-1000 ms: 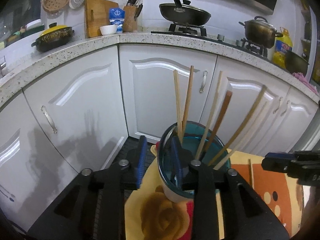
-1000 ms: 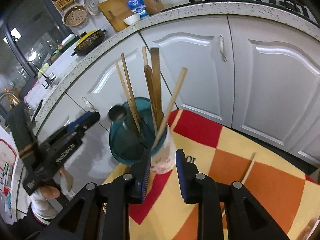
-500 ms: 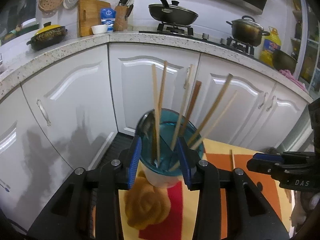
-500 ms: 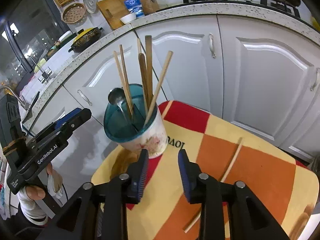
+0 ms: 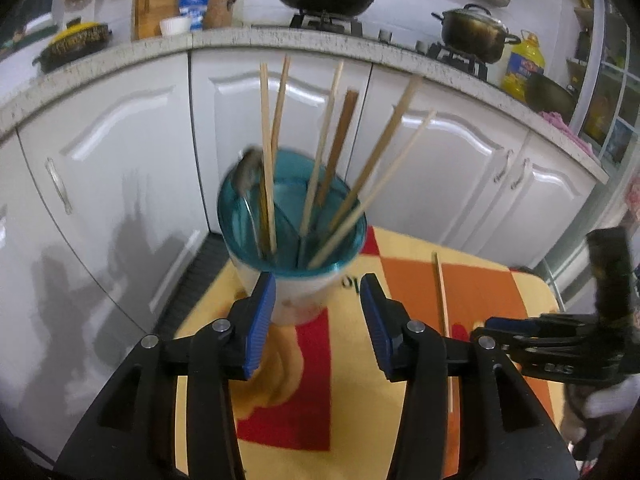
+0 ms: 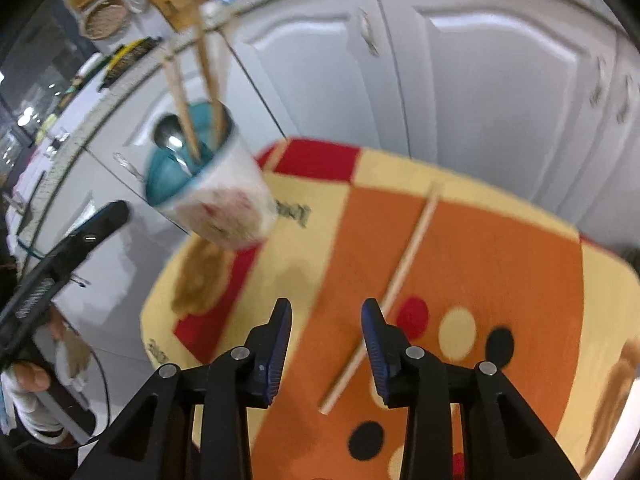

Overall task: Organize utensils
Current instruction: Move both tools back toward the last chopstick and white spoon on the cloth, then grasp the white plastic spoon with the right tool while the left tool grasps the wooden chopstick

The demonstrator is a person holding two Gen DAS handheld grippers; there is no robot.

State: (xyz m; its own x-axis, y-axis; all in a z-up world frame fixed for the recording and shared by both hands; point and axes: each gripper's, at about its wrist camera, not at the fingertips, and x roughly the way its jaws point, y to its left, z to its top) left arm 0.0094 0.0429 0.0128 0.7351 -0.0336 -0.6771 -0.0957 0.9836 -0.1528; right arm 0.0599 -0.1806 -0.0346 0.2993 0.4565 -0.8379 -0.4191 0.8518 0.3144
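Note:
A white cup with a teal insert [image 5: 292, 240] stands on a small table, holding several wooden chopsticks [image 5: 320, 160] and a metal spoon [image 5: 246, 172]. My left gripper [image 5: 316, 312] is open and empty just in front of the cup. One loose chopstick [image 6: 404, 264] lies on the orange part of the tablecloth; it also shows in the left wrist view [image 5: 442, 304]. My right gripper [image 6: 326, 328] is open and empty, above the table near the chopstick's near end. The cup [image 6: 216, 200] stands to its far left.
The table has a yellow, red and orange cloth [image 6: 480, 280]. White curved kitchen cabinets [image 5: 440, 160] stand close behind it, under a speckled counter [image 5: 320, 40] with pots and a stove. The right gripper [image 5: 560, 344] shows at the left view's right edge.
My left gripper has drawn back from the cup and opened wider. My right gripper has swung right and down toward the loose chopstick and opened wider.

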